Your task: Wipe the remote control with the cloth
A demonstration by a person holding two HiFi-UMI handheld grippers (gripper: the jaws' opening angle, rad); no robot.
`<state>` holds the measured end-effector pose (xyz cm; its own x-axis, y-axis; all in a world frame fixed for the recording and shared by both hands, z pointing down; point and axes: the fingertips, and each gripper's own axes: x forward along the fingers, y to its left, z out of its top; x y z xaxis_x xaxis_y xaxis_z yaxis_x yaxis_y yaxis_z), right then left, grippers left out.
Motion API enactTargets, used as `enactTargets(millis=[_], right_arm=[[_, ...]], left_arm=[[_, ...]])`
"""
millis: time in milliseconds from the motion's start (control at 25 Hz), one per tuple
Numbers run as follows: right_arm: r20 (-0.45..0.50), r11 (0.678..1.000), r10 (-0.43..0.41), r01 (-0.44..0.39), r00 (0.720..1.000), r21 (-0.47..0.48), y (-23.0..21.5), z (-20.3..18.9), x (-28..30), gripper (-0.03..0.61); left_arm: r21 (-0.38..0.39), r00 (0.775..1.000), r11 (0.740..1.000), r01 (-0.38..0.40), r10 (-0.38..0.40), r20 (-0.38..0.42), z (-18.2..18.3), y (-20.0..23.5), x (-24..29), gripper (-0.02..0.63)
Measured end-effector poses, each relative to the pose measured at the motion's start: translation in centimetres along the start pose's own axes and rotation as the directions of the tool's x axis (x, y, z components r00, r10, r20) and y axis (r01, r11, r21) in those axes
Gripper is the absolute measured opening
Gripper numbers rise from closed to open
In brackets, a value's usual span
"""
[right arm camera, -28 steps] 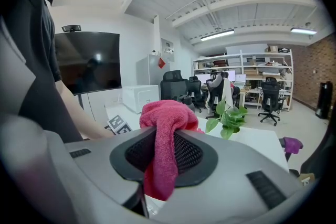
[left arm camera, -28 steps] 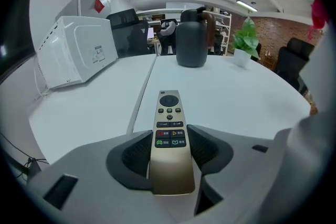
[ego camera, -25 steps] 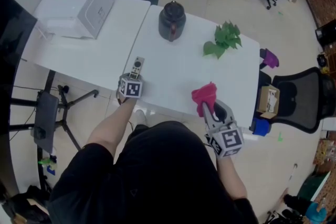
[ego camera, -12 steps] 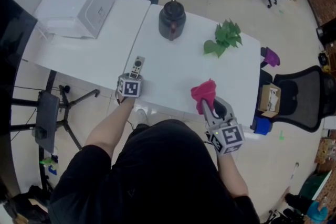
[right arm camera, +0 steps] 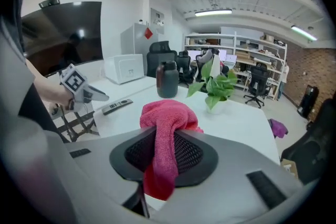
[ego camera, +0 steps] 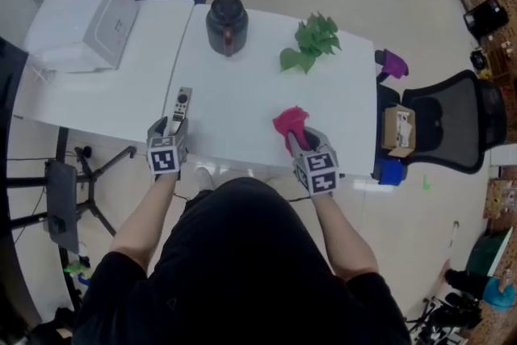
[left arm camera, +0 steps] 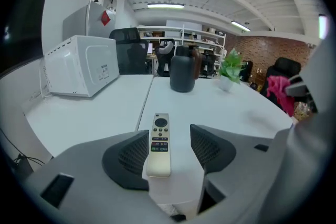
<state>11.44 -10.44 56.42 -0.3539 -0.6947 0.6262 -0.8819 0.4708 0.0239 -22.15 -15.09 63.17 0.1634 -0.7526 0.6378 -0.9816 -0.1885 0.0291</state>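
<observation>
Head view: a smooth white table (ego camera: 242,93); the left gripper (ego camera: 170,128) sits at its near edge with the slim, flat remote control (ego camera: 182,103) just ahead, long axis running away from the person; the right gripper (ego camera: 300,141) carries a bunched pink cloth (ego camera: 289,122); a dark rounded jug (ego camera: 225,14) and a leafy green plant (ego camera: 311,43) stand at the far side, a boxy white microwave (ego camera: 85,20) off to the left.

Left gripper view: jaws apart, dimpled dark pads (left arm camera: 130,155) either side of the remote's near end; the remote lies flat on the table, pale gold, button end pointing away towards the jug; only here do its coloured keys show.

Right gripper view: jaws clamped on the cloth, a soft looped terry, a fold draping down between them; off to the left, the remote appears side-on, the left gripper beside it.
</observation>
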Motion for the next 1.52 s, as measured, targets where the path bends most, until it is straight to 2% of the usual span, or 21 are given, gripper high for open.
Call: enactTargets(millis=[200, 440, 600, 760, 840, 960, 1080, 1120, 1320, 1520], right_arm=[[-0.163, 0.998, -0.063, 0.062, 0.985, -0.008, -2.5, -4.9, 5.6, 0.092], [-0.313, 0.996, -0.094, 0.085, 0.945, -0.040, -3.9, -8.2, 9.0, 0.098], [-0.351, 0.995, -0.099, 0.093, 0.931, -0.035, -4.1, -9.3, 9.6, 0.110], [-0.340, 0.995, -0.096, 0.099, 0.935, -0.010, -4.3, -9.3, 9.1, 0.132], [-0.289, 0.993, -0.108, 0.114, 0.951, 0.004, -4.5, -8.0, 7.9, 0.144], [-0.135, 0.991, -0.116, 0.124, 0.984, 0.049, -4.5, -4.0, 4.9, 0.144], [0.025, 0.992, -0.092, 0.089, 0.995, 0.085, -3.2, 1.0, 1.3, 0.144], [0.076, 0.994, -0.081, 0.074, 0.994, 0.084, -2.6, 2.7, 0.2, 0.143], [0.275, 0.999, -0.014, 0.004, 0.961, 0.038, 1.3, 9.7, -4.7, 0.028], [0.360, 0.997, 0.074, -0.071, 0.930, -0.023, 5.0, 13.5, -7.1, 0.009]], left_arm=[[0.038, 0.992, 0.997, 0.074, -0.077, 0.103, 4.0, -3.5, -3.6, 0.252], [0.105, 0.976, 0.984, 0.141, -0.156, 0.153, 6.2, -7.4, -6.2, 0.252], [0.143, 0.969, 0.975, 0.172, -0.193, 0.152, 6.9, -8.8, -7.0, 0.252], [0.156, 0.966, 0.972, 0.177, -0.202, 0.163, 6.6, -8.9, -6.4, 0.252], [0.164, 0.963, 0.969, 0.184, -0.211, 0.168, 7.0, -9.2, -6.5, 0.252], [0.177, 0.953, 0.963, 0.202, -0.235, 0.193, 8.4, -10.2, -7.0, 0.252], [0.220, 0.929, 0.946, 0.239, -0.289, 0.232, 10.6, -12.1, -8.0, 0.252], [0.244, 0.917, 0.936, 0.255, -0.314, 0.247, 11.5, -12.9, -8.4, 0.252], [0.387, 0.852, 0.866, 0.315, -0.438, 0.287, 15.0, -17.4, -11.0, 0.235], [0.512, 0.794, 0.785, 0.348, -0.537, 0.284, 16.4, -21.1, -13.2, 0.128]])
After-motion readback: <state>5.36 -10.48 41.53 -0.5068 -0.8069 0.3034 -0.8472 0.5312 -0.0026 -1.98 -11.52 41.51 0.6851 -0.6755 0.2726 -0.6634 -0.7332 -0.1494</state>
